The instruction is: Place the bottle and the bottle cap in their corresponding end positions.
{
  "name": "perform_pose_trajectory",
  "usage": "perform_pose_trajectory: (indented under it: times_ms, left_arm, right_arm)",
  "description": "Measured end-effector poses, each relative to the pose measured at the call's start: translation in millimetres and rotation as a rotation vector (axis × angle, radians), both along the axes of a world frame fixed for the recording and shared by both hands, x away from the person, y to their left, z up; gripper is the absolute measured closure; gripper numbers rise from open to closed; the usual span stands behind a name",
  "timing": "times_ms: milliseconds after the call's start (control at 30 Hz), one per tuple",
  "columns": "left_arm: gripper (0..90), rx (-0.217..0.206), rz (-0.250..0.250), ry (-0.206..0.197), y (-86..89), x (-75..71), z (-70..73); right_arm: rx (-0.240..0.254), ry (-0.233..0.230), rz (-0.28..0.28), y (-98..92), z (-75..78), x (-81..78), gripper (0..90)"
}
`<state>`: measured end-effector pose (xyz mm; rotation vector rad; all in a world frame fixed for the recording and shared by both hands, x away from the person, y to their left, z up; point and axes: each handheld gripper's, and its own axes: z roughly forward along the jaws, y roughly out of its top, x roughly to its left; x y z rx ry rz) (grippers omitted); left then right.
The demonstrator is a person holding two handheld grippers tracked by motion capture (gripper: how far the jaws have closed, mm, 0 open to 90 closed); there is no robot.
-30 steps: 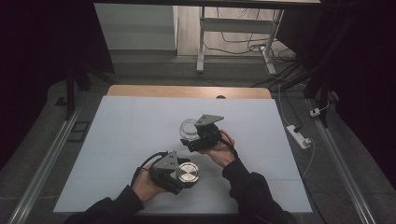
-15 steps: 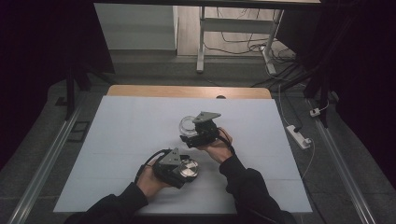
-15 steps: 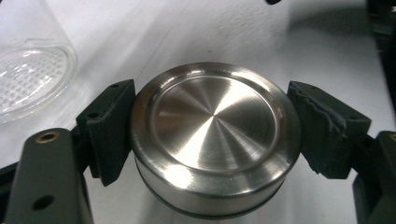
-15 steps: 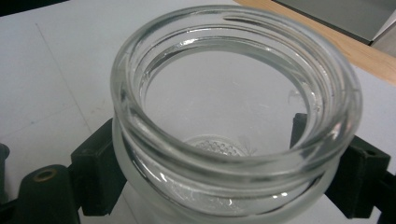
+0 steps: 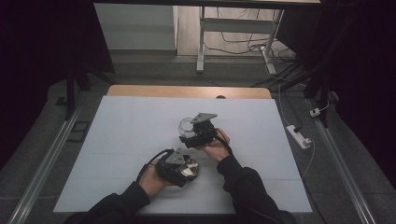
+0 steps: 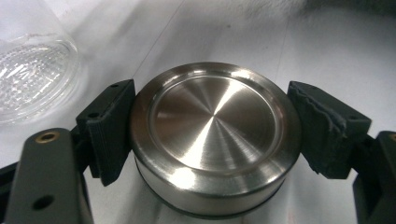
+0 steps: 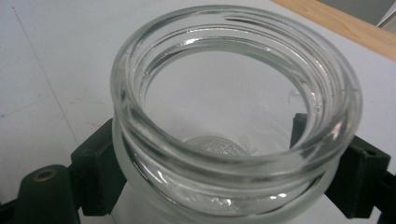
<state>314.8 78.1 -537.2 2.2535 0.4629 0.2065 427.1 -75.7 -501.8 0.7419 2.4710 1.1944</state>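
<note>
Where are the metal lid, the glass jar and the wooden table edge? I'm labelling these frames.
metal lid (image 6: 215, 135): left gripper view, centre of its brushed top.
glass jar (image 7: 236, 100): right gripper view, inside its open mouth.
wooden table edge (image 5: 187, 91): high view, bare strip beyond the white sheet.

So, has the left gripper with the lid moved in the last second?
Yes. The left gripper, shut on the metal lid, has slid slightly toward the near edge of the white table.

a round steel lid lies flat near an upright, open clear glass jar.
</note>
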Motion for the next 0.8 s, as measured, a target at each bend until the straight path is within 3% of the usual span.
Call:
perform_pose_trajectory:
  times_ms: [100, 267, 400, 800]
  left_arm:
    - [20.2, 0.023, 0.000, 0.005, -1.7, 0.9, -2.7]
    - [20.0, 0.024, 0.004, 0.026, -2.1, 2.8, -3.6]
    - [19.7, 0.084, 0.002, 0.016, -6.0, 2.0, -4.8]
    - [17.9, 0.075, 0.020, 0.036, -5.0, 2.8, -4.8]
  right_arm:
    - [-0.005, -0.001, -0.002, 1.2, -2.6, 0.9, 14.5]
    - [-0.004, 0.000, 0.000, 3.1, -6.8, 0.7, 14.5]
    - [0.003, -0.006, 0.003, 2.1, -8.3, 0.6, 14.4]
    - [0.010, 0.008, 0.001, 1.5, -8.2, 0.8, 11.9]
